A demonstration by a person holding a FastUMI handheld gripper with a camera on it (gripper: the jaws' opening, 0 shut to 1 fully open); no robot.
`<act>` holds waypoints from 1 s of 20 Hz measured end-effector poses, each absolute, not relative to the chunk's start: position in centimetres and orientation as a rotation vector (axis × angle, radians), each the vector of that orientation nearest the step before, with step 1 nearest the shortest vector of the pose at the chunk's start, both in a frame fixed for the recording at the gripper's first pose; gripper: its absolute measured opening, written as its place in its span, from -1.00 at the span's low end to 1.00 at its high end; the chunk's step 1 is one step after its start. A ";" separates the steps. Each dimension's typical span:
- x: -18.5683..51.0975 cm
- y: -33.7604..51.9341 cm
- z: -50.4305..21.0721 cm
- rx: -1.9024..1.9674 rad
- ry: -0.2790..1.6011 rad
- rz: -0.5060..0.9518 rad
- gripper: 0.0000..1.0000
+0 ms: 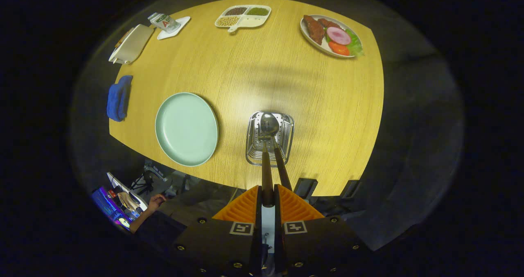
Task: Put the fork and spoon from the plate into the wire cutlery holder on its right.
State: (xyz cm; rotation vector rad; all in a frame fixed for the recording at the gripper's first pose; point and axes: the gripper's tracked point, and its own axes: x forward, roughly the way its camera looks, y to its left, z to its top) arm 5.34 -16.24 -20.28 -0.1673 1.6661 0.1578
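Observation:
The wire cutlery holder [290, 134] stands on the wooden table, to the right of the pale green plate [186, 128], which has nothing on it. I look down into the holder from above. The spoon [269, 124] rests in it bowl down, its dark handle leaning out toward my right finger. Beside it is the fork [266, 168], head down inside the holder, its dark handle running up between my fingers. My gripper [267, 201] is shut on that handle, right above the holder.
A blue cloth [118, 98] lies left of the plate. At the far side sit a divided dish of beans [243, 17], a plate of food [331, 36], a carton on a small tray [166, 23] and a beige box [130, 44]. A person's hand [155, 201] shows below the table's near edge.

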 end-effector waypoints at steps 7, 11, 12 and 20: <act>3.5 -17.7 -19.0 -0.055 1.476 0.146 -0.71; 6.0 -16.3 -16.2 0.014 1.183 0.155 -0.69; 6.8 -15.8 -14.8 0.014 1.079 0.147 -0.69; 4.7 -9.9 -0.8 -0.033 0.237 0.066 -0.70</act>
